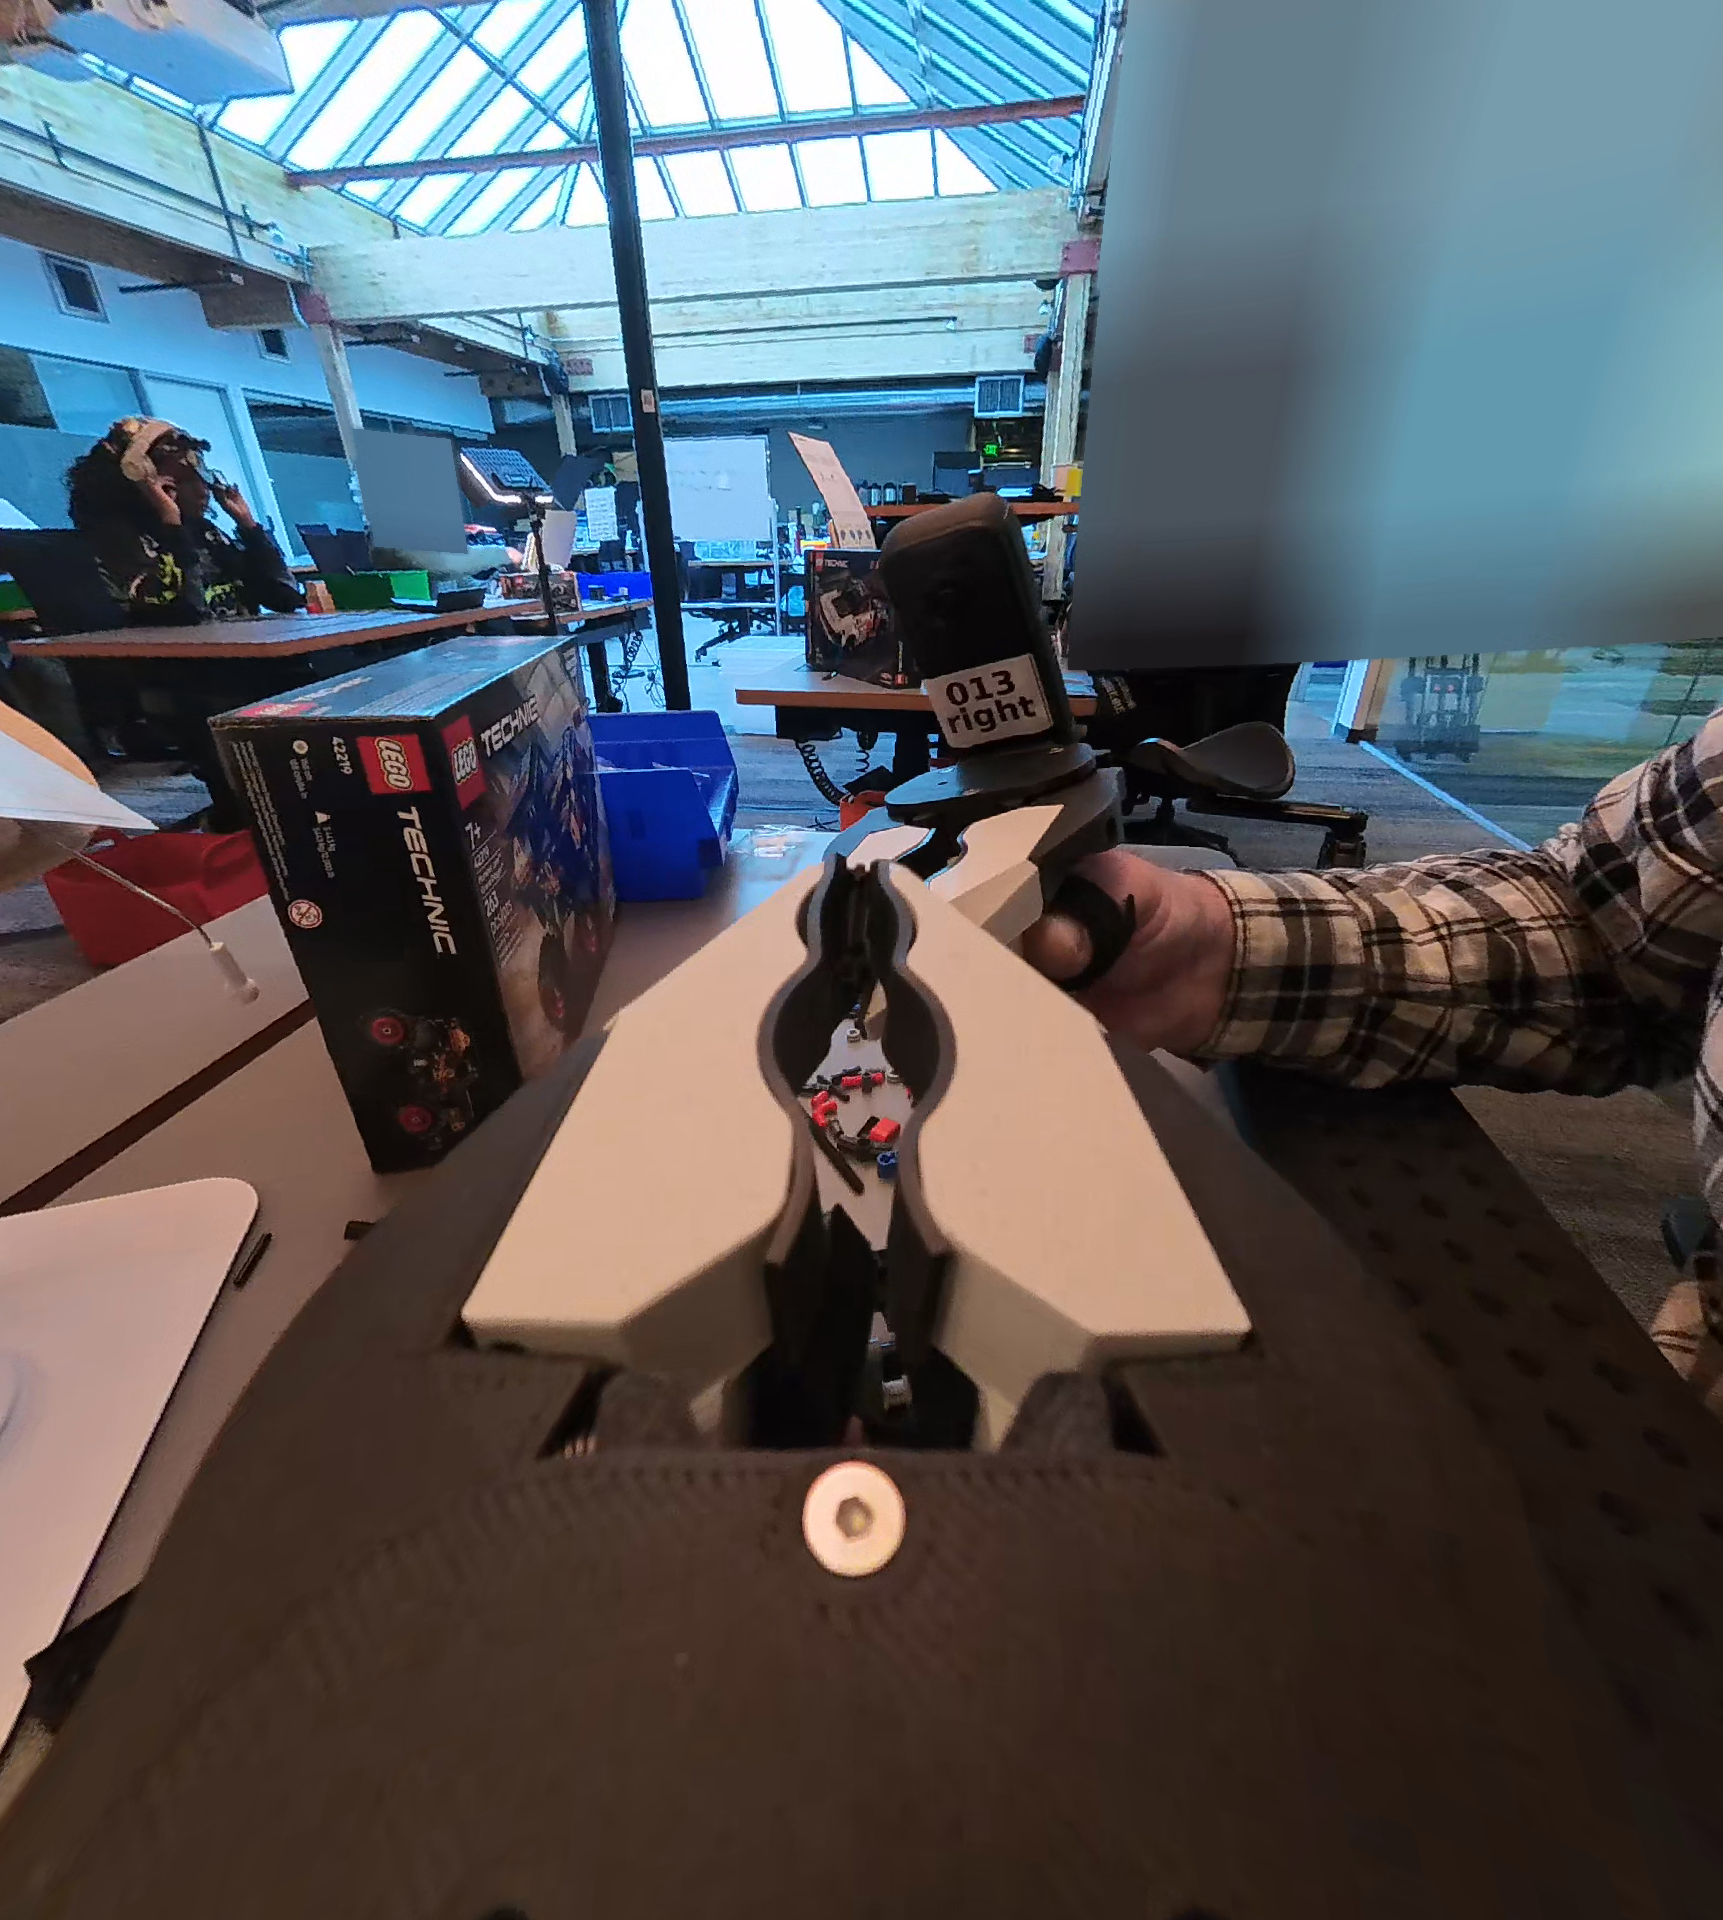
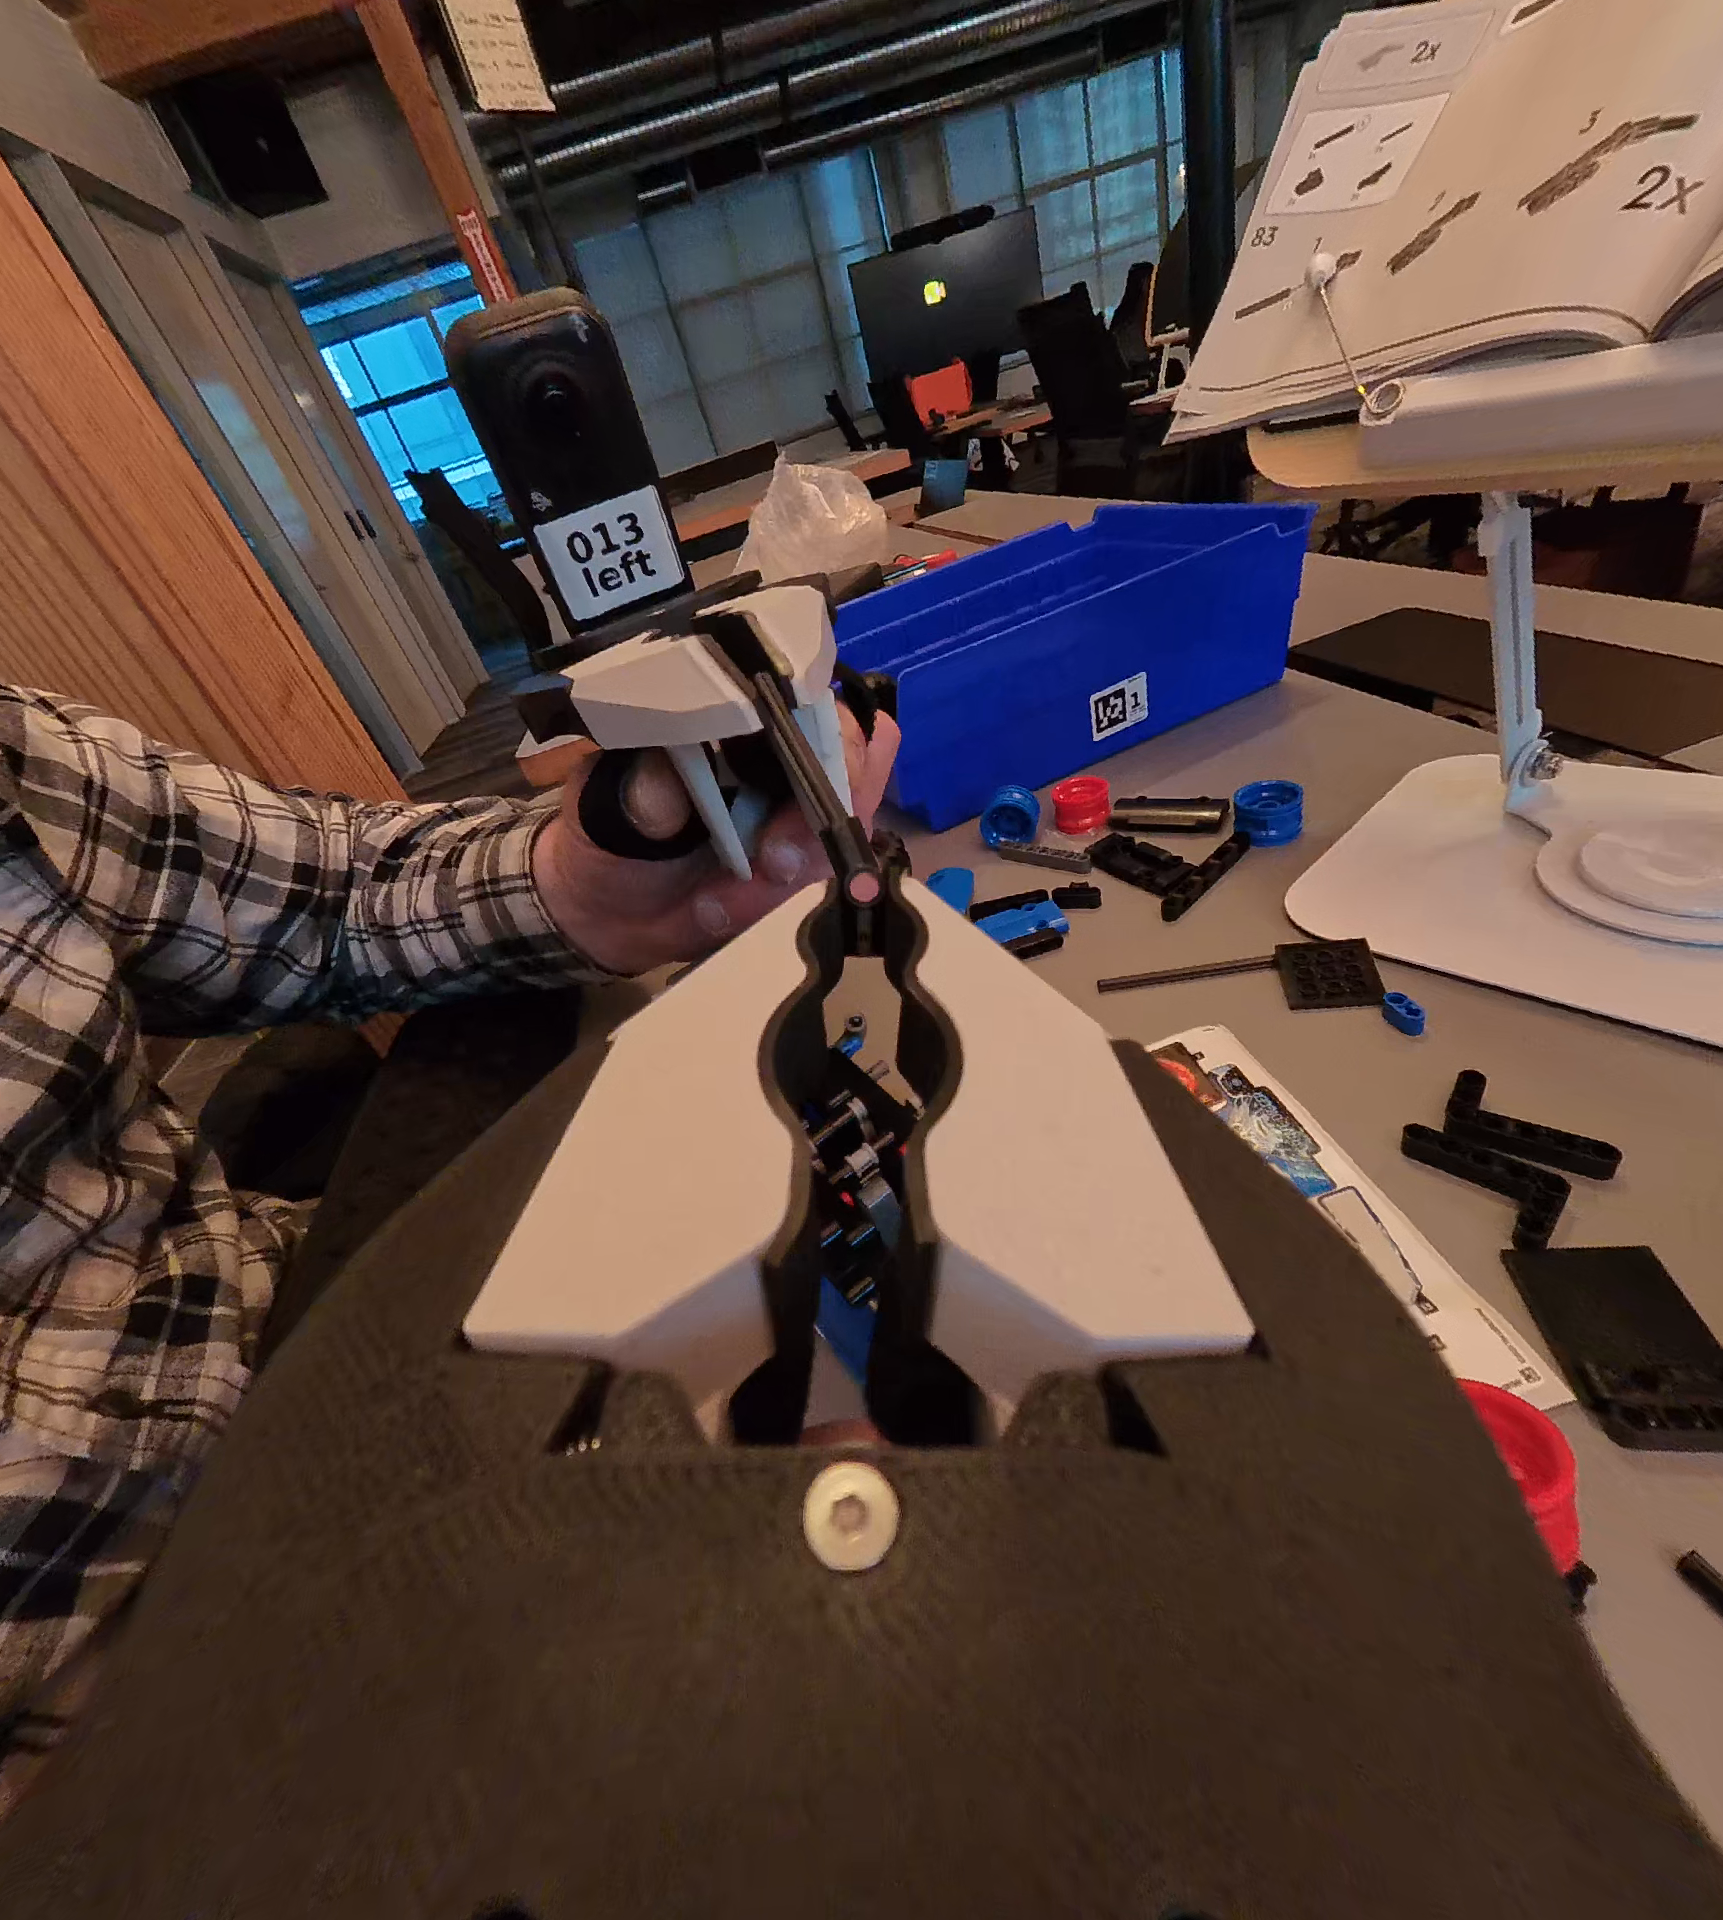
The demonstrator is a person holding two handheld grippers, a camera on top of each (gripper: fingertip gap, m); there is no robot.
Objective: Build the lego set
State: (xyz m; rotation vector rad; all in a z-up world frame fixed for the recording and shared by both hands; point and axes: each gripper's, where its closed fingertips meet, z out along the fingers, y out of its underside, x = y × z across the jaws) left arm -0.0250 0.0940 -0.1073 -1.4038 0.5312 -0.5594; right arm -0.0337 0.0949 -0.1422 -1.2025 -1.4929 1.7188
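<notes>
My left gripper (image 1: 862, 888) is shut on a long thin black axle (image 2: 811, 764); it also shows in the right wrist view (image 2: 782, 665), held up by a hand in a plaid sleeve. My right gripper (image 2: 862, 914) is shut on a small black piece with a pink end (image 2: 864, 886) that sits at the axle's lower end. Both grippers meet tip to tip above the table. The right gripper also shows in the left wrist view (image 1: 924, 847). A black and blue partial build (image 2: 852, 1143) shows through the right fingers' gap, mostly hidden.
Loose parts lie on the grey table (image 2: 1200, 1049): blue rims (image 2: 1267, 810), a red rim (image 2: 1080, 802), black beams (image 2: 1506, 1148), a black plate (image 2: 1326, 974). A blue bin (image 2: 1065, 665) stands behind. An open instruction book (image 2: 1522, 197) rests on a white stand (image 2: 1605, 883). The set's box (image 1: 421, 894) stands left. Only a small space, under 4 cm, lies between the two pairs of fingers. The black plate (image 2: 1326, 974) is about 25 cm from both grippers' fingertips.
</notes>
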